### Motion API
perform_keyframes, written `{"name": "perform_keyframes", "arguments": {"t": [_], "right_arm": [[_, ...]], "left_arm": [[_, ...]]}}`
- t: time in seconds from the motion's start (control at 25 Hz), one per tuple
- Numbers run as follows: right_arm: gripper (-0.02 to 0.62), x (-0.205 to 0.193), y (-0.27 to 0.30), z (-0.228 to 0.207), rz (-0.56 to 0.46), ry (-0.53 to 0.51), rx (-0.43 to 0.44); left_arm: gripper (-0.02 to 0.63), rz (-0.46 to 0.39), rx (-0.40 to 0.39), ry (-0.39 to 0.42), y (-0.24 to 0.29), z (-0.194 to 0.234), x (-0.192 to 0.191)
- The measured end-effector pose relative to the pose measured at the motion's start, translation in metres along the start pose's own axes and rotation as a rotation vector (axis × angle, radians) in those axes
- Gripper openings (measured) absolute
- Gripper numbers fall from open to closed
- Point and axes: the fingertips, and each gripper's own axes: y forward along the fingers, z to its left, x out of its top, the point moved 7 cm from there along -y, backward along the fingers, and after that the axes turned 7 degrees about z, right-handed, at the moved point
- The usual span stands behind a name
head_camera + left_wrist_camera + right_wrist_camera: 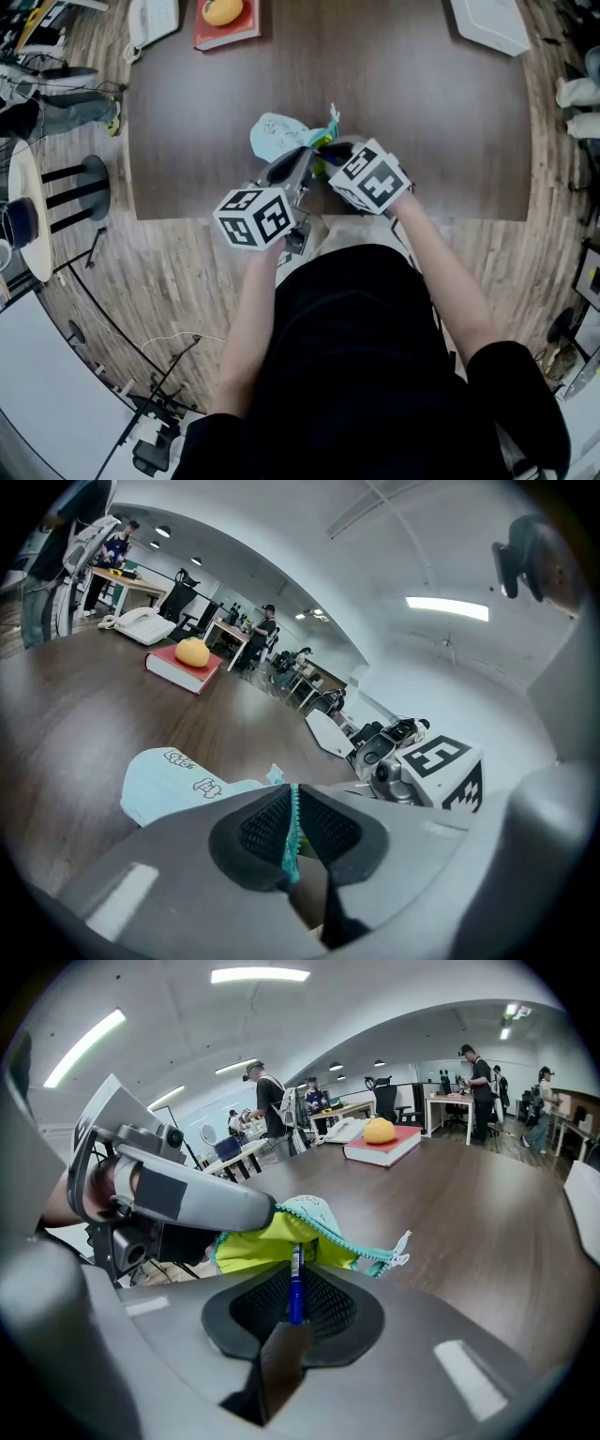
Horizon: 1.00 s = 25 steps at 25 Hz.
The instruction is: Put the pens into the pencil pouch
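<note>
A pale blue pencil pouch [277, 134] with a teal zipper and lime-green lining lies near the front edge of the dark wooden table [422, 112]. My left gripper [292, 806] is shut on the pouch's teal zipper edge [293, 819], holding the mouth up. In the right gripper view, my right gripper [296, 1283] is shut on a blue pen [296, 1290] whose tip points into the open mouth and green lining [258, 1247]. The left gripper [192, 1196] shows there at the pouch's left side. In the head view both marker cubes sit close together over the pouch, hiding the jaws.
A red book [228, 28] with a yellow-orange fruit [222, 10] on it lies at the table's far side, beside a white desk phone [152, 19]. A white flat object [490, 23] is at the far right. A round stool [26, 217] stands left of the table.
</note>
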Motion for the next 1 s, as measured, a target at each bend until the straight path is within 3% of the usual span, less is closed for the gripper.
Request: {"name": "perform_keyframes", "arguments": {"t": [1.0], "right_arm": [[0.048, 0.007, -0.002, 0.003, 0.004, -0.014, 0.001]], "left_arm": [[0.023, -0.003, -0.014, -0.009, -0.004, 0.005, 0.003]]}}
